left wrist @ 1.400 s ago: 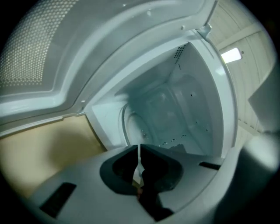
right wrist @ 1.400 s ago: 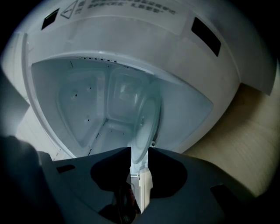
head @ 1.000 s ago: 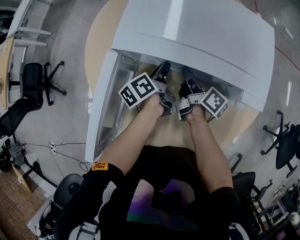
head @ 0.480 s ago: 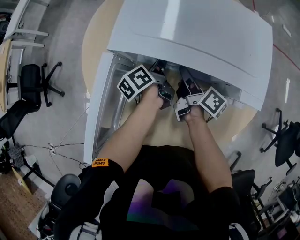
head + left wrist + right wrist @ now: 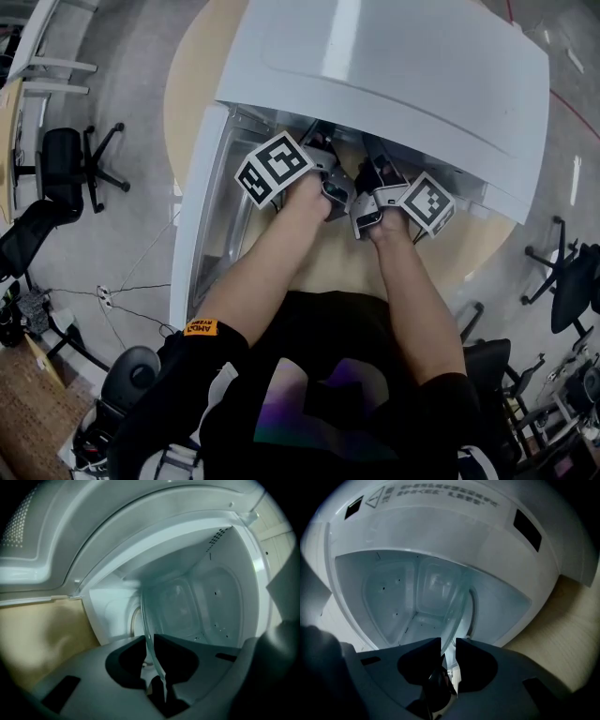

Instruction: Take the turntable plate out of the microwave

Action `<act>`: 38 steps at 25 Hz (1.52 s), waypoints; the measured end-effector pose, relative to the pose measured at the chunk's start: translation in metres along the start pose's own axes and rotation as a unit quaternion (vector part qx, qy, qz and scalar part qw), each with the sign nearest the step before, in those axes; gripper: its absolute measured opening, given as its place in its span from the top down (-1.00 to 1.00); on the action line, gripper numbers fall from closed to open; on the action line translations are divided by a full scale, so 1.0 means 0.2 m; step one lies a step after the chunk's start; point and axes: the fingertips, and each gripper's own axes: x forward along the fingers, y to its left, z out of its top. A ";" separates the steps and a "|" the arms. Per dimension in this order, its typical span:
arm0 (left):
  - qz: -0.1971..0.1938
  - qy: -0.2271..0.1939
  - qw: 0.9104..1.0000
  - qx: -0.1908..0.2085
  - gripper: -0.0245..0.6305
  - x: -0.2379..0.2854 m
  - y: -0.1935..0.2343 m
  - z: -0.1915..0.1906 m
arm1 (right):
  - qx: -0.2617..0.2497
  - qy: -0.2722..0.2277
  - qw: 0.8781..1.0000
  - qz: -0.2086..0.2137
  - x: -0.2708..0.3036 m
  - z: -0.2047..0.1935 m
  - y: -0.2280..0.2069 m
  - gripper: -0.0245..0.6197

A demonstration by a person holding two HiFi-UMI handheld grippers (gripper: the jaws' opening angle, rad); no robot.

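Note:
The clear glass turntable plate (image 5: 149, 616) stands tilted inside the white microwave (image 5: 394, 75), its rim running between both pairs of jaws. My left gripper (image 5: 149, 641) has just been closing and now pinches the plate's rim. In the right gripper view the plate (image 5: 457, 611) also passes between the jaws of my right gripper (image 5: 448, 644), which is shut on its edge. From the head view, the left gripper (image 5: 319, 141) and right gripper (image 5: 375, 155) reach side by side into the oven mouth; the plate is hidden there.
The microwave door (image 5: 202, 216) hangs open at the left, close to my left arm. The oven sits on a round beige table (image 5: 192, 94). The white cavity wall (image 5: 206, 602) surrounds the plate. An office chair (image 5: 66, 164) stands on the floor at the left.
The left gripper's marker cube has edged slightly further towards the oven mouth. The right gripper has kept its place.

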 end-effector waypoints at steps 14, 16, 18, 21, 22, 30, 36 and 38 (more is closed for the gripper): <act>-0.014 0.015 1.000 0.000 0.62 -0.02 -0.01 -0.03 | 0.002 -0.023 1.000 -0.004 0.09 0.08 -0.01 0.60; -0.016 0.014 1.000 0.000 0.62 -0.02 -0.01 -0.01 | -0.003 -0.021 1.000 0.000 0.10 0.08 0.00 0.60; -0.015 0.014 1.000 -0.001 0.62 -0.02 0.00 0.00 | -0.005 -0.017 1.000 0.003 0.10 0.07 0.00 0.65; -0.013 0.019 1.000 -0.008 0.62 -0.03 0.03 -0.01 | 0.006 -0.018 1.000 0.021 0.11 0.07 0.02 0.70; -0.014 0.021 1.000 -0.011 0.62 -0.03 0.04 -0.02 | 0.009 -0.019 0.999 0.027 0.11 0.07 0.03 0.72; -0.025 0.027 0.999 -0.016 0.58 0.00 0.04 0.00 | 0.024 -0.030 0.999 0.037 0.11 0.08 0.05 0.75; -0.043 0.024 0.999 -0.017 0.58 -0.02 0.00 -0.02 | 0.030 -0.036 0.998 0.045 0.08 0.09 0.10 0.75; -0.044 0.021 0.999 -0.010 0.58 -0.03 -0.01 -0.02 | 0.028 -0.037 0.998 0.050 0.07 0.09 0.12 0.75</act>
